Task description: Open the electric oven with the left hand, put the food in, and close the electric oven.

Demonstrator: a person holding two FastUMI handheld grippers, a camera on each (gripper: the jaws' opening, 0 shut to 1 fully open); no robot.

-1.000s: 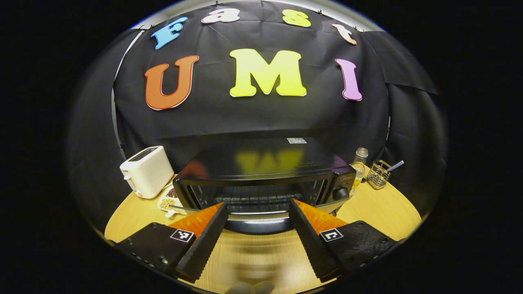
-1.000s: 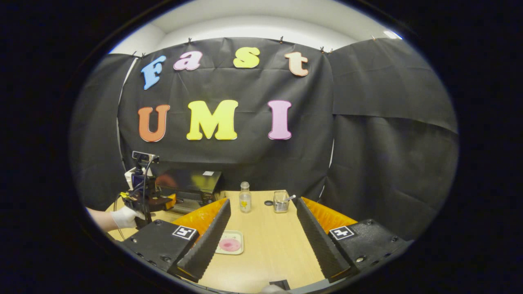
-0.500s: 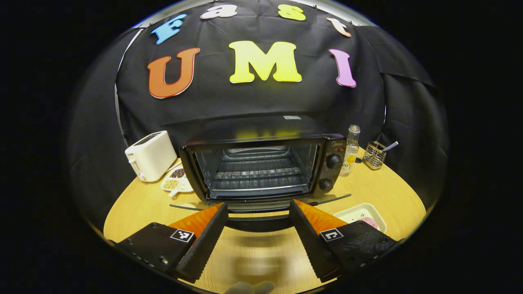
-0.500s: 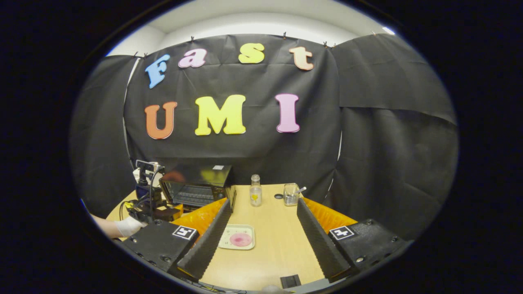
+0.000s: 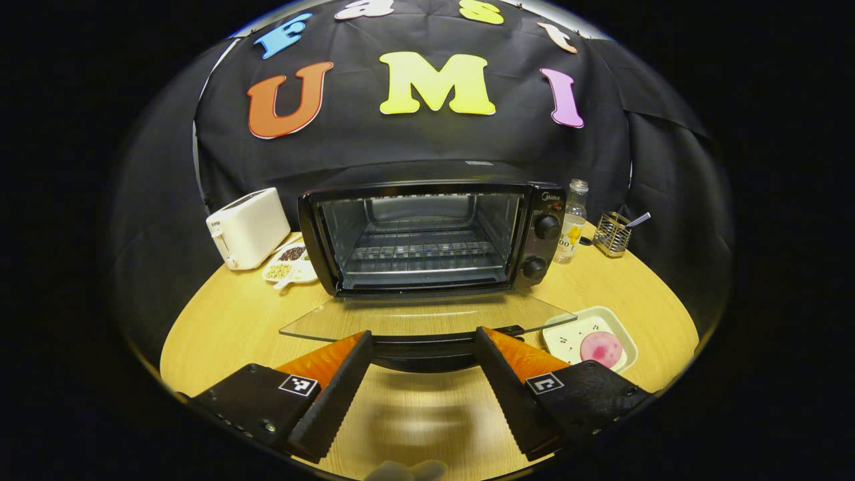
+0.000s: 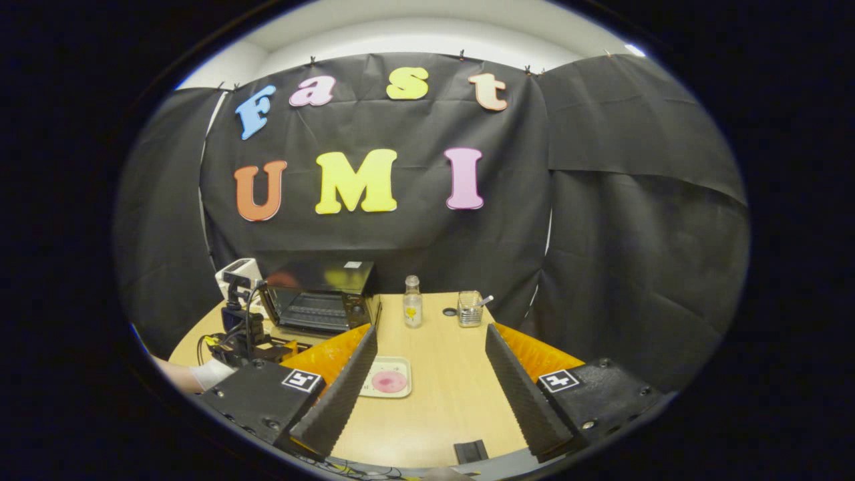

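Now the oven (image 5: pixel 427 234) stands open at the back of the round counter (image 5: pixel 220 327), its glass door (image 5: pixel 427 317) folded down flat toward the camera and the wire rack (image 5: pixel 424 250) bare inside. In the left gripper view the left claw (image 5: pixel 422 347) sits just in front of the door's dark handle (image 5: pixel 421 351), fingers spread wide to either side of it; whether they touch the handle cannot be told. Right of the door lies a white tray (image 5: pixel 568 331) with a pink round of food (image 5: pixel 601 349) on it. A white toaster (image 5: pixel 248 227) and a small dish of grains (image 5: pixel 287 266) sit left of the oven; a bottle (image 5: pixel 573 220) and a wire holder (image 5: pixel 613 234) sit to its right.

In the right gripper view the right claw (image 6: pixel 431 374) hangs above the counter near its front edge, fingers wide apart and holding nothing. The tray (image 6: pixel 386 382) lies just beside its left finger (image 6: pixel 340 394). Farther off on the left, a gloved hand (image 6: pixel 207 374) holds the other claw before the oven (image 6: pixel 320 294).
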